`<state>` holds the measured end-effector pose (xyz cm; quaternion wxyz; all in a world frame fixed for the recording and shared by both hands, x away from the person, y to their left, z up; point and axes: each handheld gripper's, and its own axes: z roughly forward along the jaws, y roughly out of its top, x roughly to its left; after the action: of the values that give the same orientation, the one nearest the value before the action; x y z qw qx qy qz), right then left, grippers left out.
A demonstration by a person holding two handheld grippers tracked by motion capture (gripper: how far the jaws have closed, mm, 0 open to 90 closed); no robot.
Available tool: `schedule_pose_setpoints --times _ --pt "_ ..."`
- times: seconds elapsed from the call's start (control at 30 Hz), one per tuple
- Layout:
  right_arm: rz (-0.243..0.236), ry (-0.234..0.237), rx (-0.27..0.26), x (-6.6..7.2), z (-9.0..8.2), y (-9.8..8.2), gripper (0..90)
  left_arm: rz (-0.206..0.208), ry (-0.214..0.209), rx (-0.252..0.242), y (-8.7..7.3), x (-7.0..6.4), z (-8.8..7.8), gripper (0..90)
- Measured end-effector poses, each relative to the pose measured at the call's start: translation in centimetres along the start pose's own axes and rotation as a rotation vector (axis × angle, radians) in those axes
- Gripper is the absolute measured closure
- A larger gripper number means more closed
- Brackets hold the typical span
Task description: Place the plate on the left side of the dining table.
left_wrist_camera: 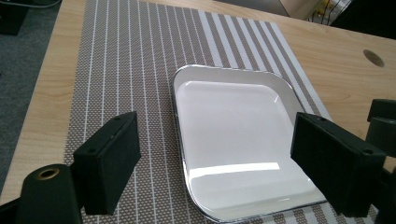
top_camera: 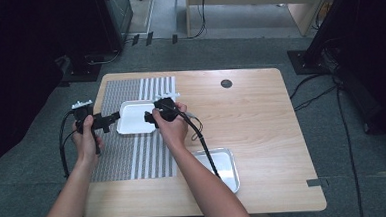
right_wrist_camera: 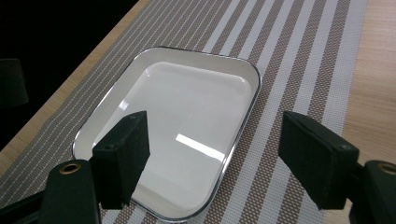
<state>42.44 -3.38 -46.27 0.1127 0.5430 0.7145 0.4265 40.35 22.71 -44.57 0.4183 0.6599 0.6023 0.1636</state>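
The white tray [top_camera: 133,116] lies flat on the striped mat [top_camera: 133,156] at the bench's [top_camera: 262,135] far left. The left claw [top_camera: 115,117] and right claw [top_camera: 149,117] flank its edges, both open and empty; bare bench stretches right.

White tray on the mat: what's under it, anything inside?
The white tray lies flat on the striped placemat, which lies on the wooden table. Inside it is empty, showing only glare. The mat directly beneath it is covered. Both grippers' jaws stand open above it.
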Motion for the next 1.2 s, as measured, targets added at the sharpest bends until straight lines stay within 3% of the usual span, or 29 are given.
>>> schedule_pose_setpoints --times 0.23,0.97,1.2 --pt "-0.018 0.008 -0.018 -0.5 -2.1 -0.4 24.7 0.032 -0.004 -0.021 -0.8 -1.6 -1.2 15.1" --pt "-0.043 -0.037 -0.082 -3.5 -8.8 -2.9 24.5 0.089 -0.03 -0.057 -3.7 -6.9 -4.3 14.4" --pt "-0.038 -0.047 -0.084 -4.7 -10.9 -3.8 24.6 0.083 -0.057 -0.071 -5.3 -8.2 -5.2 14.4"
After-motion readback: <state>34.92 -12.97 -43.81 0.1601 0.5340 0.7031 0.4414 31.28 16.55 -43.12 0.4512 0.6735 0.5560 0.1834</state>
